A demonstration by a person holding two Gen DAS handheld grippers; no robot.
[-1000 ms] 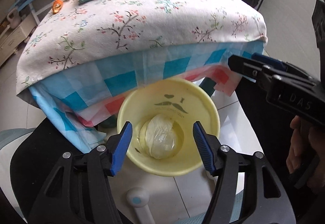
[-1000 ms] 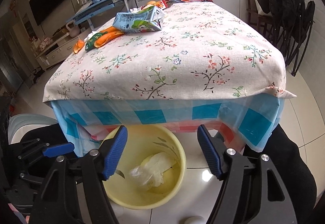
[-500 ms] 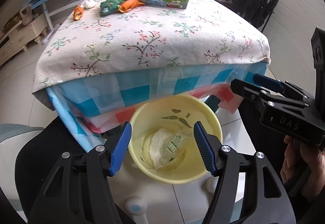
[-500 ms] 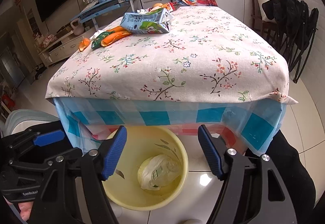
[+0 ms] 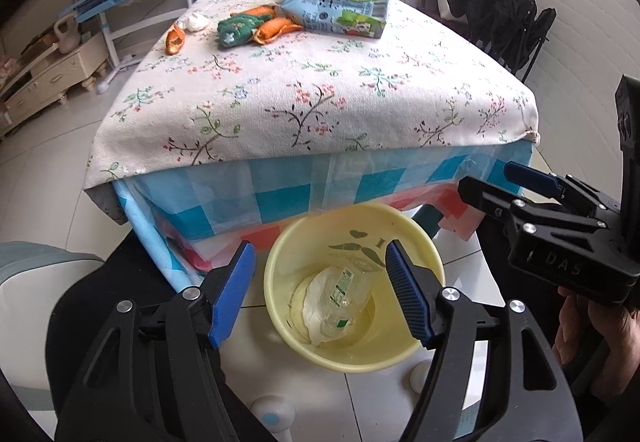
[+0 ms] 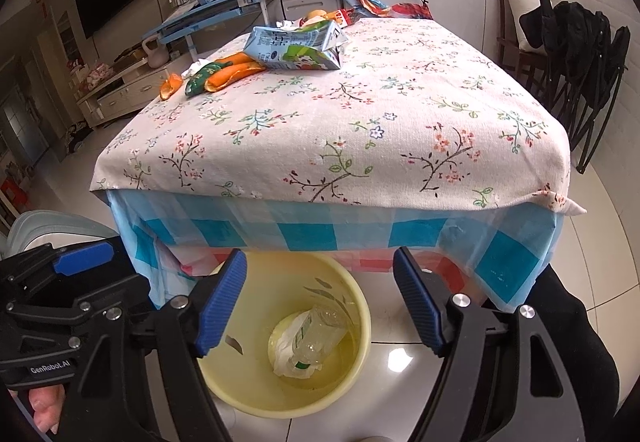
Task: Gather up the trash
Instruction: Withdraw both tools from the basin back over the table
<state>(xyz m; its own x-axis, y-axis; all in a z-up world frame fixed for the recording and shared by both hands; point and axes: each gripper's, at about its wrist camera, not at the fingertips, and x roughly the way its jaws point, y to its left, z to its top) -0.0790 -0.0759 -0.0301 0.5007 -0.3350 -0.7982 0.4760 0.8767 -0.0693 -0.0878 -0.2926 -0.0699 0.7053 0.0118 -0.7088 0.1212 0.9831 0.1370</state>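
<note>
The round yellow plastic bin (image 5: 354, 282) sits on the shiny tile floor, at 6 o'clock from the table (image 5: 312, 109) with its flowery cloth. A clear crinkly bottle (image 5: 344, 298) lies inside on a white bag. The left gripper (image 5: 320, 294) has just been opening, with nothing between its ribbed blue pads. The right gripper (image 6: 320, 302) is wide apart and empty too. A flat milk carton (image 5: 336, 15) lies on the table at 12 o'clock.
</note>
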